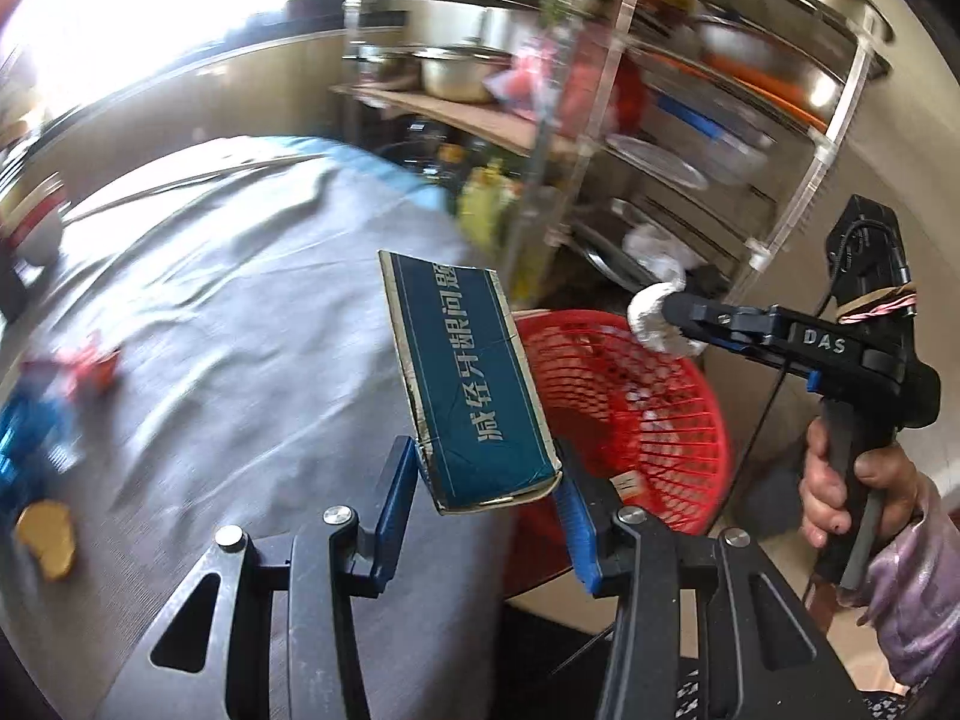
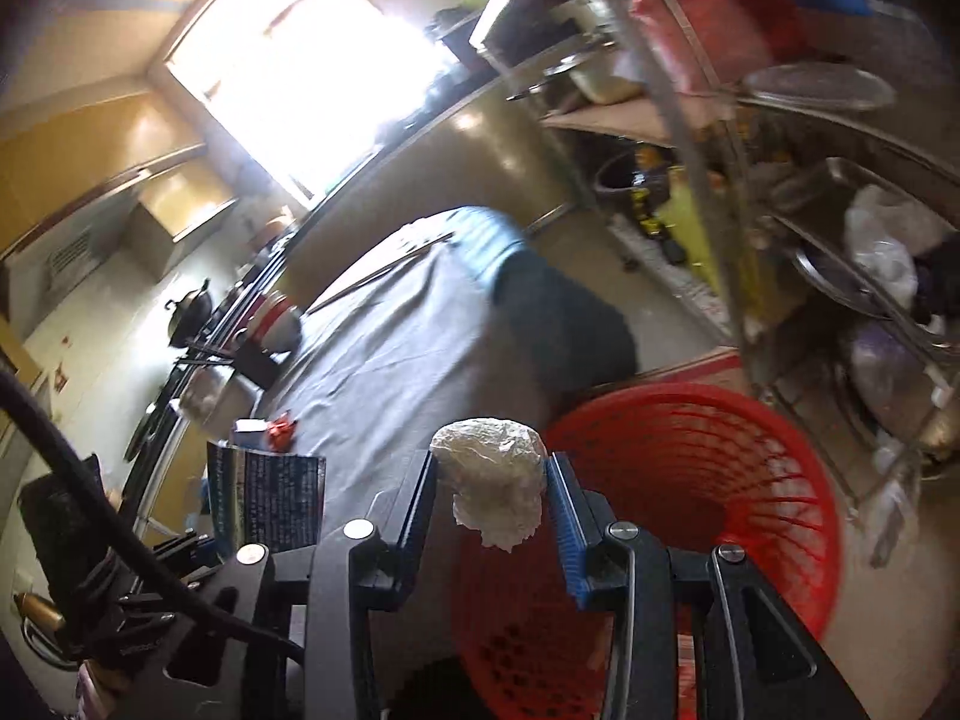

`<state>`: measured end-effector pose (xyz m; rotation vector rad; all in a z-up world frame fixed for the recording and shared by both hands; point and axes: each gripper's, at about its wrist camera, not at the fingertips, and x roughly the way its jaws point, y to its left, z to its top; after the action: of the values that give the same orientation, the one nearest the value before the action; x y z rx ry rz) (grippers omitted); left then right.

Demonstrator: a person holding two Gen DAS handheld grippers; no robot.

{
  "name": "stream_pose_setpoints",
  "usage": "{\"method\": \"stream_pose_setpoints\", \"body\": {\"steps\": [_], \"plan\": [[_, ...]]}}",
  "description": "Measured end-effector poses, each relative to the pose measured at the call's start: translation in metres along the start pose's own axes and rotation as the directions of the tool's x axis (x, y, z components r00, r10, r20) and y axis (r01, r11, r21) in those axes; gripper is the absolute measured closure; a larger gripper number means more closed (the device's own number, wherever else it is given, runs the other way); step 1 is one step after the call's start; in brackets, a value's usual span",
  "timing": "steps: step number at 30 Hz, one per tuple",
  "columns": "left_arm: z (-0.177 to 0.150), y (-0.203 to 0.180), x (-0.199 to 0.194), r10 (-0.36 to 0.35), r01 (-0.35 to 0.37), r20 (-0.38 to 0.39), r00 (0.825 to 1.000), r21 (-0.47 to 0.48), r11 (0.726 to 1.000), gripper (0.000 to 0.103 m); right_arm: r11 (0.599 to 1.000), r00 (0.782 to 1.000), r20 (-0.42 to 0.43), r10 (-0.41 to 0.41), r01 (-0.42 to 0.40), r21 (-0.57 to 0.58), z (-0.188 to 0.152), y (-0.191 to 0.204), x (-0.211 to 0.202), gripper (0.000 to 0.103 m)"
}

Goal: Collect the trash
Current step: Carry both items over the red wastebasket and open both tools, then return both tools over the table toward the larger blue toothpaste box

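Note:
My left gripper [image 1: 489, 480] is shut on a flattened blue carton [image 1: 462, 378] with white Chinese print, held up at the table's right edge beside the red mesh basket [image 1: 660, 414]. My right gripper [image 2: 495, 480] is shut on a crumpled white paper wad [image 2: 492, 480] and holds it over the near rim of the red basket [image 2: 720, 480]. The right gripper with its wad [image 1: 657, 318] also shows in the left wrist view, above the basket. The blue carton [image 2: 270, 498] shows at the left in the right wrist view.
A grey cloth covers the table [image 1: 240, 330]. On it lie a red wrapper [image 1: 90, 366], a blue packet [image 1: 30, 432] and a yellow-brown scrap [image 1: 48, 540]. A metal shelf rack [image 1: 690, 150] with pots and plates stands behind the basket. A stove with a wok [image 2: 192, 306] lies far left.

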<state>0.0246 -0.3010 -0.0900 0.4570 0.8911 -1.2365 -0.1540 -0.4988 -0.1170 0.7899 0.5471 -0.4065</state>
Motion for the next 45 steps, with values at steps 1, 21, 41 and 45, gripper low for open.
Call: {"method": "stream_pose_setpoints", "body": {"steps": [1, 21, 41, 45], "plan": [[0.002, -0.006, 0.003, -0.01, 0.01, -0.003, 1.0, 0.013, 1.0, 0.056, 1.0, 1.0, 0.006, -0.005, 0.005, 0.009, 0.001, -0.005, -0.004, 0.063], [-0.008, 0.022, 0.008, 0.041, -0.042, -0.014, 0.999, -0.091, 0.995, 0.038, 0.995, 0.999, 0.042, 0.034, -0.038, 0.094, 0.006, -0.021, -0.013, 0.045], [-0.15, 0.185, -0.126, 0.392, -0.325, 0.017, 0.92, -0.528, 0.785, 0.038, 0.956, 0.951, -0.186, 0.248, -0.271, -0.113, -0.017, 0.154, 0.094, 0.045], [-0.172, 0.203, -0.138, 0.417, -0.339, -0.001, 0.909, -0.584, 0.738, 0.037, 0.945, 0.936, -0.245, 0.253, -0.293, -0.145, -0.034, 0.174, 0.106, 0.045]]}}
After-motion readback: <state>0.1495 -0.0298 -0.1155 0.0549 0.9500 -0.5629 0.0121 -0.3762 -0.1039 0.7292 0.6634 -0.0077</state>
